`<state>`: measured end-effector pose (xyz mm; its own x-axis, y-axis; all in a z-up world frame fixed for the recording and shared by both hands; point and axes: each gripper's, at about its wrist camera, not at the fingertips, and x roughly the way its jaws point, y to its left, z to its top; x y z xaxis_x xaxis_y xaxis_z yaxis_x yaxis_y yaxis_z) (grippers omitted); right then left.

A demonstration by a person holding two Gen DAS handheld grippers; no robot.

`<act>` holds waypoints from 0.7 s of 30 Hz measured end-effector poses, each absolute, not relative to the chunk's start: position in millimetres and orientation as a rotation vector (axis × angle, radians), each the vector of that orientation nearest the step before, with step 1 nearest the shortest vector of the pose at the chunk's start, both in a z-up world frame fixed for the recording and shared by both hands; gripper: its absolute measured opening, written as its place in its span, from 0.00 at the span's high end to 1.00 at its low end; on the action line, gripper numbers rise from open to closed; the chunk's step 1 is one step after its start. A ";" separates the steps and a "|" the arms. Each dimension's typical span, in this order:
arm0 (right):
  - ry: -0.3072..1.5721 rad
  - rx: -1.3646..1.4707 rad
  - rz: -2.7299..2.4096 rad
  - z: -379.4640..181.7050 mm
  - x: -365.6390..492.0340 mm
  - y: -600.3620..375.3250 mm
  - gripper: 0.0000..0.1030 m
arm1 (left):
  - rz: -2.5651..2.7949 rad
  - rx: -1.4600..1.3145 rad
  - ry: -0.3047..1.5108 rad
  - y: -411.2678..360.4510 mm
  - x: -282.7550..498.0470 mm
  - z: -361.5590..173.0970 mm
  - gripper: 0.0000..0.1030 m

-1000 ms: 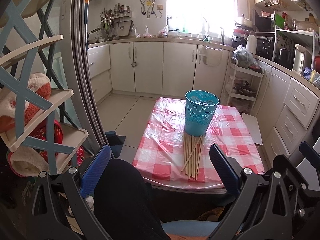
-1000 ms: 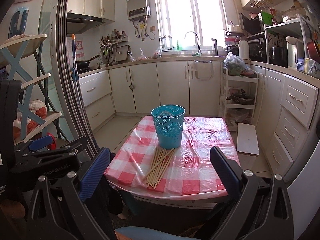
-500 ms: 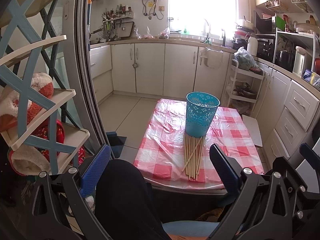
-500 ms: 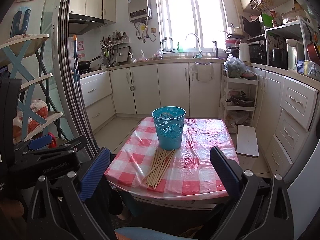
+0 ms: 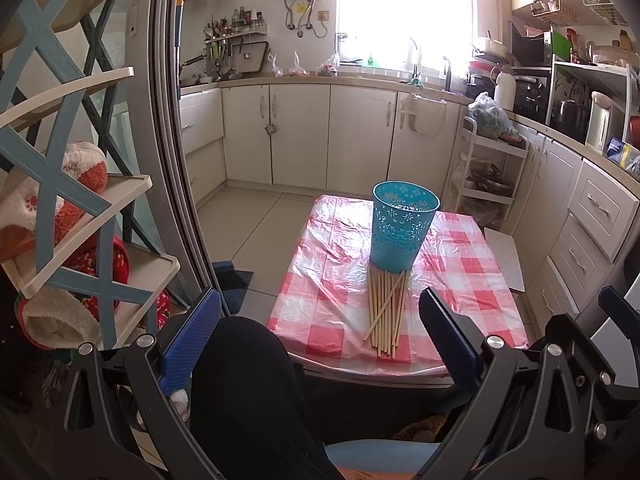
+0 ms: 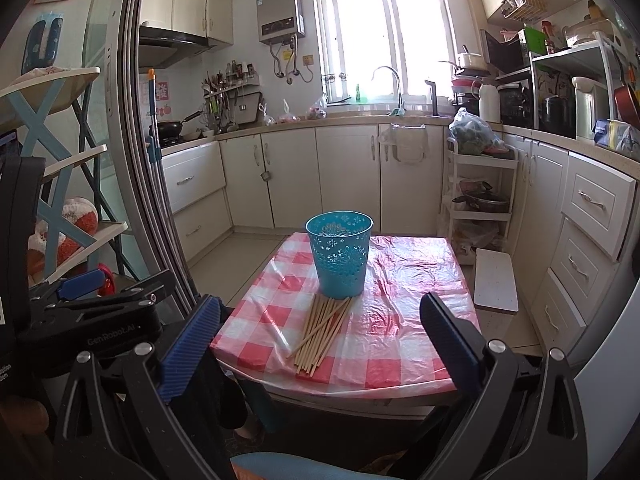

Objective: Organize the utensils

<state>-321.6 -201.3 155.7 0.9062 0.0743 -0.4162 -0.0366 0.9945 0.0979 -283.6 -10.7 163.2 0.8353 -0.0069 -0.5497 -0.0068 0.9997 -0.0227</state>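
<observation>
chopsticks [image 5: 385, 312]: pale wooden bundle, flat, one crossing askew; touching near foot of teal basket [image 5: 402, 232] on checked bench [image 5: 320, 304] | left gripper [image 5: 320, 344]: jaws apart, empty | right gripper [image 6: 320, 344]: jaws apart, empty

Far ahead of the jaws, a bright window [image 6: 384, 36] sits above a sink tap [image 6: 390, 80] and a run of white cabinets [image 6: 304, 176]. Up and left of it hangs a water heater [image 6: 280, 12]. Right of the jaws stands a white trolley [image 6: 478, 200] with a pot [image 6: 482, 202], a green bag [image 6: 472, 132] on top. Left of the jaws, a crossed-frame shelf [image 5: 80, 216] holds a stuffed toy [image 5: 60, 192]. A wok [image 6: 174, 124] rests on the left counter.
</observation>
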 end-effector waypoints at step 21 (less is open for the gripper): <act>0.716 0.148 0.007 50.1 -185.5 -235.4 0.26 | -0.046 -0.039 0.780 1.0 -187.1 84.5 0.08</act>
